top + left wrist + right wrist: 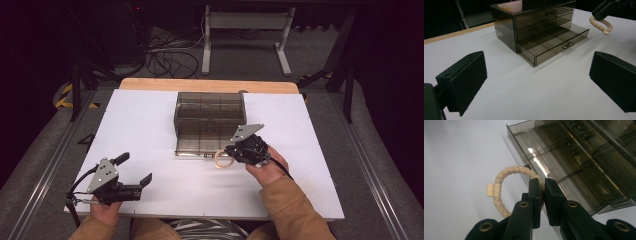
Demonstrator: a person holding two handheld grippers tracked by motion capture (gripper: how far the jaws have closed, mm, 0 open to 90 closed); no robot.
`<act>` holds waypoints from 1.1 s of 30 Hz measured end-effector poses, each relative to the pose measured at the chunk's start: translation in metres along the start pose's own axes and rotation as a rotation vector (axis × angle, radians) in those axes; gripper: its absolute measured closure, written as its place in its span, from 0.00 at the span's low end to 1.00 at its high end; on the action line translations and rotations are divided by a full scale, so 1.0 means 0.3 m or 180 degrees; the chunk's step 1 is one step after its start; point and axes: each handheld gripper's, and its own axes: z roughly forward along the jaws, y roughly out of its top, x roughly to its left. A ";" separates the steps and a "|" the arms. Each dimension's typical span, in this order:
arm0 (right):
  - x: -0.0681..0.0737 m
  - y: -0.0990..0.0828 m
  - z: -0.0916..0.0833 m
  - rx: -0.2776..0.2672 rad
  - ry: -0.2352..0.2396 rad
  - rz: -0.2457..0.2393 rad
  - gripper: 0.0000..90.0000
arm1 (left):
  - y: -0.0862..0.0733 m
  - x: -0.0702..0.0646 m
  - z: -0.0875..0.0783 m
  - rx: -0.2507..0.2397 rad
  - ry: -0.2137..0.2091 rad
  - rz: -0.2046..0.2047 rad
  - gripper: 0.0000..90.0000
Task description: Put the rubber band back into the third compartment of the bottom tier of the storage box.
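A smoky clear drawer box stands at the middle of the white table, its bottom drawer pulled out towards me. My right gripper is shut on a cream braided bracelet, which hangs just above the table by the drawer's front edge. The same bracelet dangles from those jaws at the top right of the left gripper view. My left gripper sits near the table's front left corner, open with nothing between its pads.
A wooden strip runs along the table's far edge. Beyond it stand a white desk frame and a tangle of cables on the floor. Metal rails flank the table on both sides.
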 end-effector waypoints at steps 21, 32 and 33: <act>-0.078 0.025 0.027 -0.0083 -0.0242 0.0222 0.94 | 0.000 0.001 -0.001 0.0002 0.0000 0.0008 0.02; -0.114 0.014 0.047 -0.0068 -0.0441 0.0348 0.93 | 0.000 0.002 -0.001 0.0000 -0.0001 0.0010 0.02; -0.117 0.013 0.047 -0.0068 -0.0454 0.0355 0.93 | 0.000 0.002 -0.001 0.0000 -0.0001 0.0010 0.02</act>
